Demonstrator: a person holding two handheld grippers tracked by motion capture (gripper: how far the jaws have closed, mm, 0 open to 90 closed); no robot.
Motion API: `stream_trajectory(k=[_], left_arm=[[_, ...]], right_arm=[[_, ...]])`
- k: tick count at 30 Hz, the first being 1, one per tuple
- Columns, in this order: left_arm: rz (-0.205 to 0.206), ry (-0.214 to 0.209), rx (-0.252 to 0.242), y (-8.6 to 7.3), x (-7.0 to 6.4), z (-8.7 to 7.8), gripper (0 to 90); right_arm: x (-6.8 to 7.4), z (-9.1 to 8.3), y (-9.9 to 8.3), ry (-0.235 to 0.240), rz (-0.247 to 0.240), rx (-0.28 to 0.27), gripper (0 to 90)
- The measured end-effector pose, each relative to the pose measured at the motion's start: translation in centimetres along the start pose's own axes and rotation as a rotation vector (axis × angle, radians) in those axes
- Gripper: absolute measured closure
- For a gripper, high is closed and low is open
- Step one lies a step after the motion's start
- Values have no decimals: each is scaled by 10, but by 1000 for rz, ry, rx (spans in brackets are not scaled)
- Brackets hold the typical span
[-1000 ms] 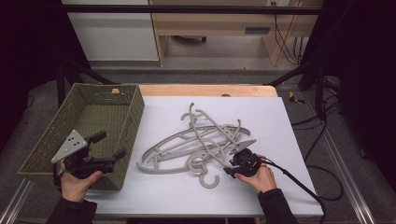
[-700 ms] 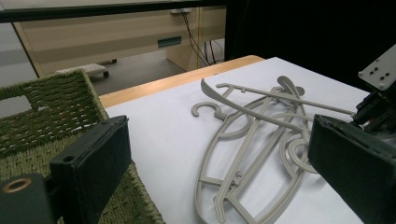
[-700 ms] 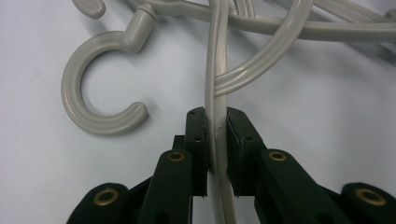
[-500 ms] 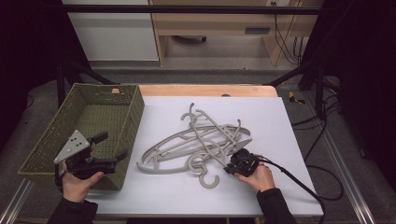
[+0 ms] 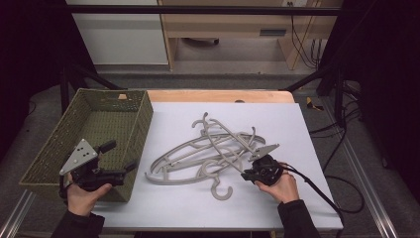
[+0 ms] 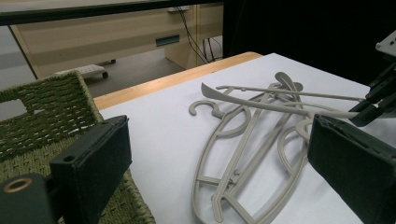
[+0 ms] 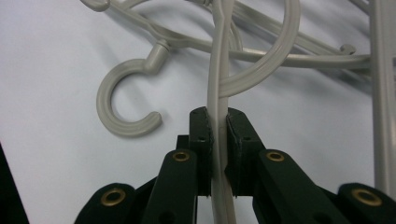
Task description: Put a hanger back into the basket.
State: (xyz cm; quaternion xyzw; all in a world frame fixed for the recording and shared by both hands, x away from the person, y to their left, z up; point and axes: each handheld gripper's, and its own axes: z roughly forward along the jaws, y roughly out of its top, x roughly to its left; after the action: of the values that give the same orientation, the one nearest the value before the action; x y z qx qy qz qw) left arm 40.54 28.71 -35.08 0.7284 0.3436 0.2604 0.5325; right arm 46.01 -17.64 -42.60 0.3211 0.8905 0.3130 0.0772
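A: What has the right gripper (image 5: 249,172) got?

B: A thin grey plastic hanger (image 7: 218,93) bar, pinched flat between its two jaws. It belongs to the tangled pile of hangers (image 5: 213,148) at the centre of the white table (image 5: 173,208), with one hook (image 5: 221,190) curling out at 6 o'clock.

A: And the left gripper (image 5: 121,157)?

B: Jaws spread wide and gripping nothing, held over the near right corner of the green basket (image 5: 44,158), at 9 o'clock from the pile.
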Motion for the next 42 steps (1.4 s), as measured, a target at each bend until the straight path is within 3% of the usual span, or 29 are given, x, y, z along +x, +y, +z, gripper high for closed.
stream_trajectory(k=[8,23,26,33,35,38,42], left_arm=[[22,-13,2,2,-6,1,58],[56,-35,10,5,-17,3,58],[59,-39,11,5,-18,4,58],[79,-60,22,7,-24,6,58],[112,-77,33,10,-30,7,58],[139,-86,45,11,-35,10,58],[192,-129,91,12,-46,20,59]], right_arm=[[3,-15,3,12,0,-39,825],[16,-39,11,54,-45,-135,829],[18,-42,12,42,-45,-141,830],[24,-51,16,78,-78,-169,831],[29,-56,19,117,-110,-183,830],[32,-59,21,149,-122,-190,830],[37,-63,22,184,-145,-211,830]])
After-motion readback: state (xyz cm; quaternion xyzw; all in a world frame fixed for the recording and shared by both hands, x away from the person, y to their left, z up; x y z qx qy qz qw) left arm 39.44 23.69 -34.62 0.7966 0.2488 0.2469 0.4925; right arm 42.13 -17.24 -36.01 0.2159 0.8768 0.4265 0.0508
